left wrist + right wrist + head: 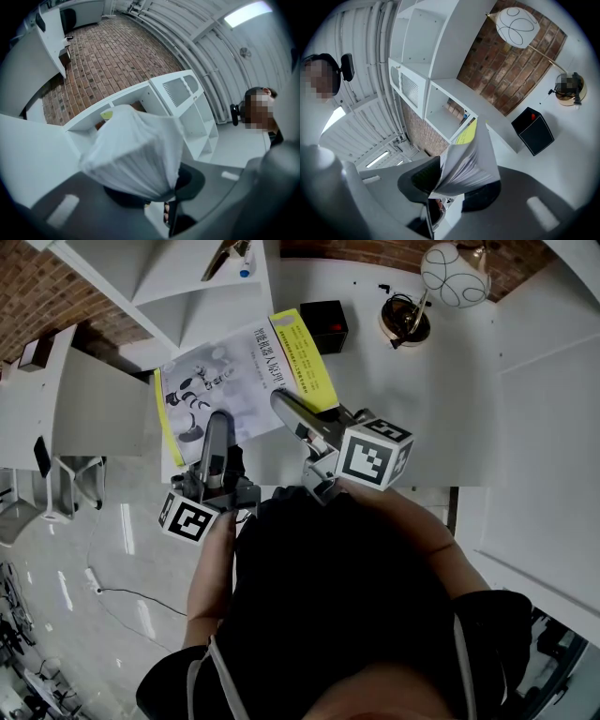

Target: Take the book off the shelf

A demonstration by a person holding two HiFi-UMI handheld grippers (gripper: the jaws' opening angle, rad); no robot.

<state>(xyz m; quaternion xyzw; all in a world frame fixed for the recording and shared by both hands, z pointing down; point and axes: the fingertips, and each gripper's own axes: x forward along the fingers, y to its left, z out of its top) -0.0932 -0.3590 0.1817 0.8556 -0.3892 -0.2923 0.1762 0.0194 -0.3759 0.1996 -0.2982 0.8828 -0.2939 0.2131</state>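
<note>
The book (239, 381), with a white cover, a robot picture and a yellow band, is held flat over the white desk (441, 399) by both grippers. My left gripper (217, 430) is shut on the book's near left edge. My right gripper (287, 405) is shut on its near right edge by the yellow band. In the left gripper view the page block (136, 154) fans out from between the dark jaws of the left gripper (157, 190). The right gripper view shows the book (466, 161) clamped the same way in the right gripper (452, 187), its yellow band on top.
A white cube shelf (178, 282) stands at the back left against a brick wall. On the desk sit a black box (324, 326) and a lamp with a round white shade (454, 273). A white chair (66, 488) stands left on the floor.
</note>
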